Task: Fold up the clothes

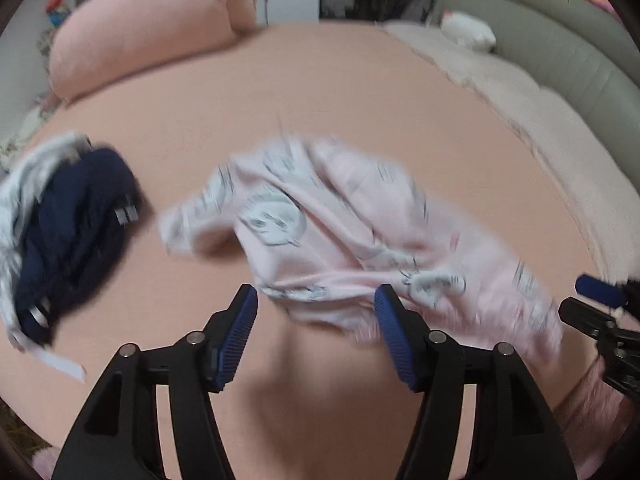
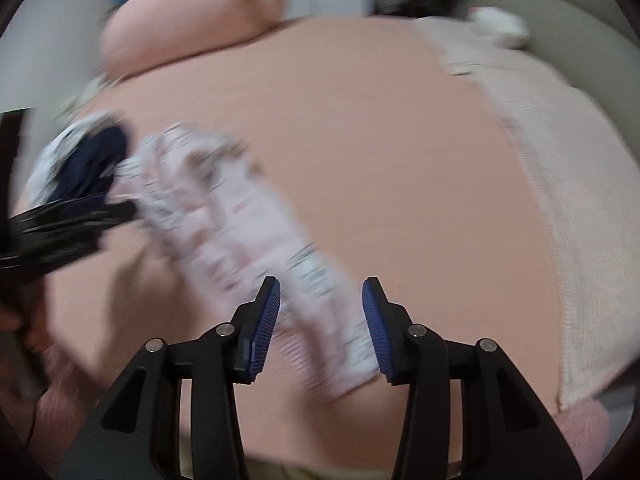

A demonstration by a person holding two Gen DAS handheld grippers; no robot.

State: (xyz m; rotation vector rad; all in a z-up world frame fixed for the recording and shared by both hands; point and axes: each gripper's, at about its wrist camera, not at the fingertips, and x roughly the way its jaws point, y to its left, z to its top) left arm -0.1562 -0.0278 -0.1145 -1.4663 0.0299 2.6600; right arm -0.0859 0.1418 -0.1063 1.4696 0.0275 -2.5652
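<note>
A crumpled pale pink printed garment (image 1: 344, 220) lies on the peach bed sheet (image 1: 320, 92); it also shows, blurred, in the right wrist view (image 2: 240, 232). My left gripper (image 1: 316, 300) is open and hovers just above the garment's near edge. My right gripper (image 2: 322, 296) is open over the garment's near end; in the left wrist view it shows at the far right (image 1: 600, 304). The left gripper shows as a dark blur at the left of the right wrist view (image 2: 60, 220).
A pile of navy and white clothes (image 1: 68, 224) lies at the left of the bed. A pink bolster pillow (image 1: 152, 24) lies at the back left. A cream blanket (image 1: 520, 96) and grey padded headboard (image 1: 560, 32) run along the right.
</note>
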